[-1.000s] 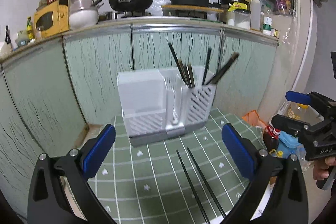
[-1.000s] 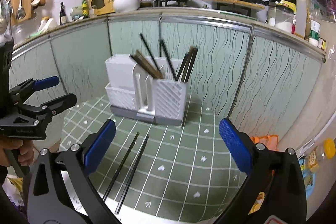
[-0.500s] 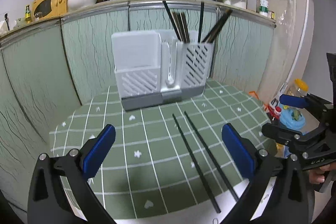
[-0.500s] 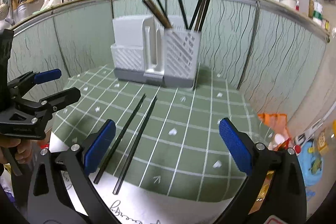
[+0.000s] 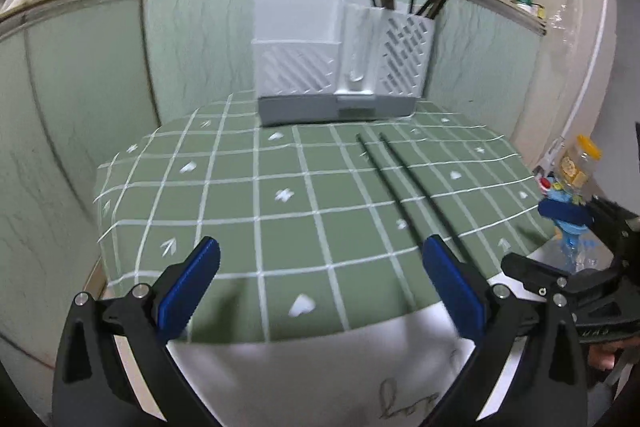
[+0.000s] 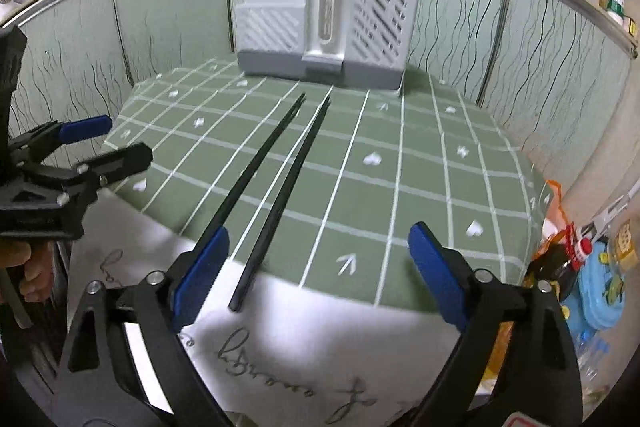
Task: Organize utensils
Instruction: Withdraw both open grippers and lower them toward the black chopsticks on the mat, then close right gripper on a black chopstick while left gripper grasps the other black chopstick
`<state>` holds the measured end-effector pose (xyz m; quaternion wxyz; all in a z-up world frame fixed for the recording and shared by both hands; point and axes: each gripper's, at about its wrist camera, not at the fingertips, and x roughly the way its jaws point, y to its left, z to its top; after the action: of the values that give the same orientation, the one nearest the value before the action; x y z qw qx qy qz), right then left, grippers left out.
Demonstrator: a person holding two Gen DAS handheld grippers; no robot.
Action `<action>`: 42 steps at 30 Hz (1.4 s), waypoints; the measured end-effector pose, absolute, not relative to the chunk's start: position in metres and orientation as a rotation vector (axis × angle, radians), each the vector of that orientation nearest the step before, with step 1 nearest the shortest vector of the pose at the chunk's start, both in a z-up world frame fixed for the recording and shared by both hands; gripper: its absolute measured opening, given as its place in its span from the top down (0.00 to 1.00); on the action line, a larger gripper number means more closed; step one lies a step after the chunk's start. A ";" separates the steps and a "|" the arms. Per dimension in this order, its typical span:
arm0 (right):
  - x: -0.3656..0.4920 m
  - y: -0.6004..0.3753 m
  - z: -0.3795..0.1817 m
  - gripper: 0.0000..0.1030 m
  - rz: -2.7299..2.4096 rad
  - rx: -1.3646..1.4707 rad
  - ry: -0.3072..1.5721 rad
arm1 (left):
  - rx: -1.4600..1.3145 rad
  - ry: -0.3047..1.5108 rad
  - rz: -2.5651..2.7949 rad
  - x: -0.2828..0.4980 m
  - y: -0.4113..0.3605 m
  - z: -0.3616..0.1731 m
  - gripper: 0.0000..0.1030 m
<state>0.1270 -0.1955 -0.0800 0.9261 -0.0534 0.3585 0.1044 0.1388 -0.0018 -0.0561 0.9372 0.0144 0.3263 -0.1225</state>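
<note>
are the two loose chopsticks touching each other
Apart. The right wrist view shows green cloth between the two chopsticks along their visible length, from tips to near ends.

The tabletop [image 6: 460,187] wears a green checked cloth. On it lie two black chopsticks [image 6: 276,179] side by side, and at the far edge stands a white utensil holder [image 6: 320,27].

Left gripper [image 5: 320,283]: black angular arms, ribbed blue pads [image 5: 188,285], silver screws at the pivots. Right gripper [image 6: 318,263] matches it, white strips along each arm's inner edge.
</note>
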 end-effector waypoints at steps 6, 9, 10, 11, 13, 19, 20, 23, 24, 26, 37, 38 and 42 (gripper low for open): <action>0.121 -0.180 -0.097 0.40 0.214 -0.099 0.745 | 0.019 0.679 -0.196 0.133 0.015 -0.065 0.05; 0.121 -0.177 -0.104 0.58 0.200 -0.086 0.740 | 0.014 0.687 -0.187 0.131 0.020 -0.069 0.05; 0.121 -0.178 -0.104 0.60 0.195 -0.069 0.733 | 0.010 0.690 -0.185 0.130 0.021 -0.070 0.05; 0.121 -0.178 -0.105 0.65 0.188 -0.058 0.732 | 0.007 0.694 -0.185 0.129 0.022 -0.072 0.05; 0.122 -0.179 -0.106 0.74 0.182 -0.040 0.731 | 0.003 0.704 -0.189 0.127 0.024 -0.075 0.05; 0.120 -0.184 -0.108 0.94 0.164 0.015 0.723 | -0.029 0.713 -0.191 0.120 0.025 -0.080 0.05; 0.120 -0.185 -0.108 0.94 0.155 0.016 0.723 | -0.025 0.713 -0.193 0.119 0.023 -0.079 0.05; 0.121 -0.190 -0.107 0.94 0.140 0.032 0.726 | -0.004 0.717 -0.205 0.117 0.014 -0.079 0.05; 0.121 -0.193 -0.107 0.94 0.137 0.035 0.727 | 0.002 0.720 -0.213 0.117 0.010 -0.079 0.05; 0.120 -0.198 -0.106 0.94 0.130 0.043 0.730 | 0.006 0.717 -0.226 0.116 0.003 -0.079 0.05; 0.108 -0.235 -0.091 0.94 0.088 0.051 0.703 | 0.082 0.669 -0.271 0.104 -0.062 -0.083 0.17; 0.106 -0.238 -0.089 0.94 0.087 0.054 0.699 | 0.095 0.676 -0.266 0.104 -0.069 -0.085 0.20; 0.100 -0.248 -0.086 0.94 0.089 0.068 0.692 | 0.110 0.718 -0.253 0.108 -0.082 -0.095 0.45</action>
<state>0.1004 -0.2477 -0.0860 0.9392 0.0334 0.3391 0.0434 0.1084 -0.0815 -0.0951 0.9269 0.0536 0.3503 -0.1236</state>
